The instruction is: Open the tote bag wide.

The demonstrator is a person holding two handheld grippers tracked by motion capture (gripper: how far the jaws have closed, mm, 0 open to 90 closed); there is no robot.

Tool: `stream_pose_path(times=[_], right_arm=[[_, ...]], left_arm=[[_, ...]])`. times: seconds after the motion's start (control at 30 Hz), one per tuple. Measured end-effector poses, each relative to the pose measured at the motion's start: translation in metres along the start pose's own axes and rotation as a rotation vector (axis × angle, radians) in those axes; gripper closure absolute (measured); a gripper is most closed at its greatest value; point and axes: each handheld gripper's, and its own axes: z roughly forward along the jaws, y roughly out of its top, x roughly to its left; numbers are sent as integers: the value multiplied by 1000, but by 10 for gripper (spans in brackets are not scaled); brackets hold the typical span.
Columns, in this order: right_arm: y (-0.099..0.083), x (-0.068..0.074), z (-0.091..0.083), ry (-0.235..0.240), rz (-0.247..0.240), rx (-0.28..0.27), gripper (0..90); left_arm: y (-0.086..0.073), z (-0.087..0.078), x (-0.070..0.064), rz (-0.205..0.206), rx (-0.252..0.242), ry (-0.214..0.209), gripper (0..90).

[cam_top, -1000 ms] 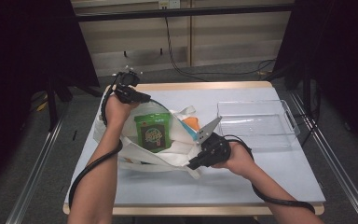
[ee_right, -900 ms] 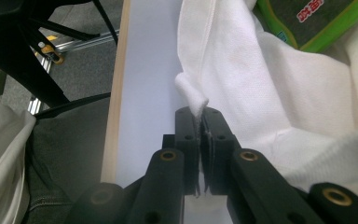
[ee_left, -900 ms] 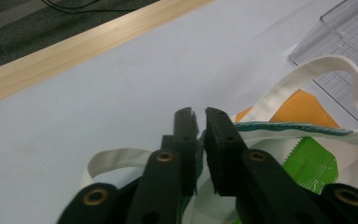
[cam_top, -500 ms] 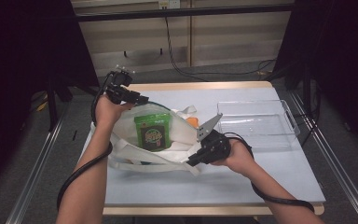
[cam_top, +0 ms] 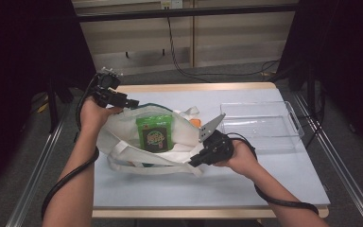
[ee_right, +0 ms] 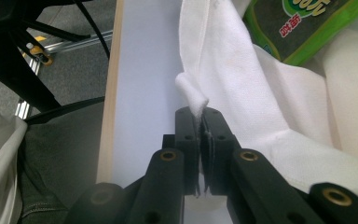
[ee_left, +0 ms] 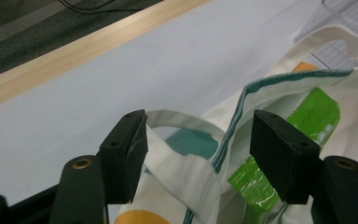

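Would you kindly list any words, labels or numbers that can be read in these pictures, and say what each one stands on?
Green packet in the white tote bag: a round logo with lettering on its dark panel, too blurred to read in the high view.
Same packet, right gripper view: part of the logo and small characters, cut off and too small to read.
Nothing else bears text.

The white cloth tote bag lies on the left half of the pale blue wood-edged table, mouth toward the far edge. The green flat snack packet lies inside it. The clear plastic rectangular tray stands right of the bag, near the table's right edge, toward the far right corner.
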Motion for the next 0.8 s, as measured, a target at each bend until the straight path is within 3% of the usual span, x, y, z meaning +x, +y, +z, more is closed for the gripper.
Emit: stream_pose_path(times=[0.2, 0.23, 0.33, 0.5, 0.53, 0.57, 0.6, 0.63, 0.67, 0.7, 0.77, 0.8], right_arm=[[1, 0, 0, -8, 4, -7, 863], [1, -1, -1, 0, 2, -9, 863], [2, -1, -1, -13, 13, -12, 864], [2, -2, -2, -21, 20, -28, 864], [2, -2, -2, -22, 21, -28, 864], [2, -2, -2, -24, 22, -28, 864], [2, -2, -3, -19, 23, -29, 864], [2, -2, -3, -19, 22, -30, 864], [2, -2, -2, -20, 23, -30, 864], [2, -2, -2, -19, 22, -30, 864], [2, -2, -2, -18, 16, -28, 865], [2, -2, -2, -16, 14, -26, 865]], left_arm=[[-8, 5, 2, -7, 34, -25, 409], [-9, 5, 4, 16, 53, -29, 430], [-12, 7, 4, 12, 68, -38, 455], [-15, 10, 3, 16, 110, -73, 608], [-15, 10, 3, 31, 119, -71, 631], [-15, 12, 0, 10, 106, -55, 661], [-14, 11, 1, 42, 133, -62, 710], [-14, 11, 1, 46, 139, -62, 744], [-13, 11, 0, 42, 136, -62, 776], [-13, 13, -3, 8, 117, -59, 802], [-11, 11, -1, 34, 140, -60, 822], [-11, 14, -5, -35, 94, -50, 825]])
